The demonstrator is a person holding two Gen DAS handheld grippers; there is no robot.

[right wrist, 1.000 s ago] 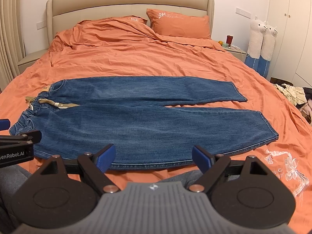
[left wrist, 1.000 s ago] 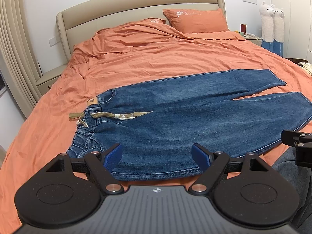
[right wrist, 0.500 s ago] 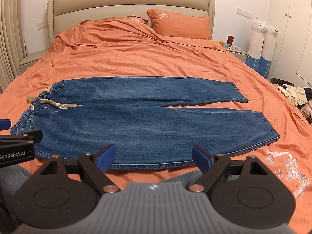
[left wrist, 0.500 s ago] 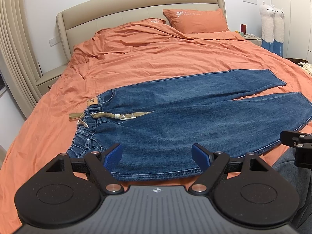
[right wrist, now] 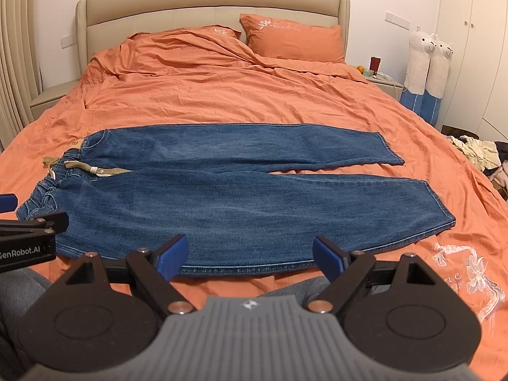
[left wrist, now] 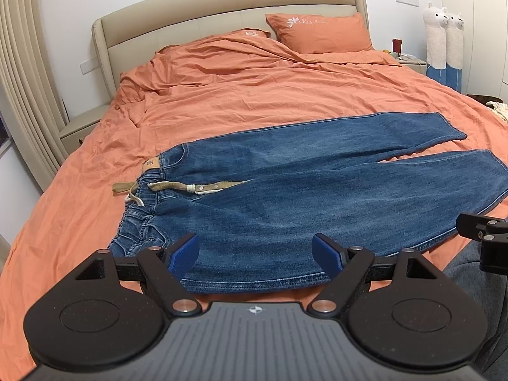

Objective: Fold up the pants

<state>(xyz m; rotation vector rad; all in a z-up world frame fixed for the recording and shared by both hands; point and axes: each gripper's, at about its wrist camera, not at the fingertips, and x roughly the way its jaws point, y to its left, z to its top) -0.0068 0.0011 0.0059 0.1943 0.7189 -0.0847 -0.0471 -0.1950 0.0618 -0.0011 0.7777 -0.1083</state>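
Blue denim pants [left wrist: 285, 197] lie flat across the orange bed [left wrist: 254, 95], waist at the left, both legs spread to the right, a khaki belt [left wrist: 177, 186] at the waistband. They also show in the right wrist view [right wrist: 222, 197]. My left gripper [left wrist: 255, 255] is open and empty, held above the near edge by the waist end. My right gripper [right wrist: 250, 257] is open and empty, above the near edge at mid-leg. Each gripper's side shows in the other's view.
Orange pillows [right wrist: 295, 41] and a rumpled duvet lie at the headboard [right wrist: 206, 6]. A nightstand [right wrist: 384, 79] and two plush alpacas [right wrist: 428, 63] stand to the right. A pile of clothes [right wrist: 476, 152] lies on the floor at right. Grey cloth [right wrist: 285, 287] shows below the grippers.
Both grippers have barely shifted; the views are almost the same. The pants have not moved.
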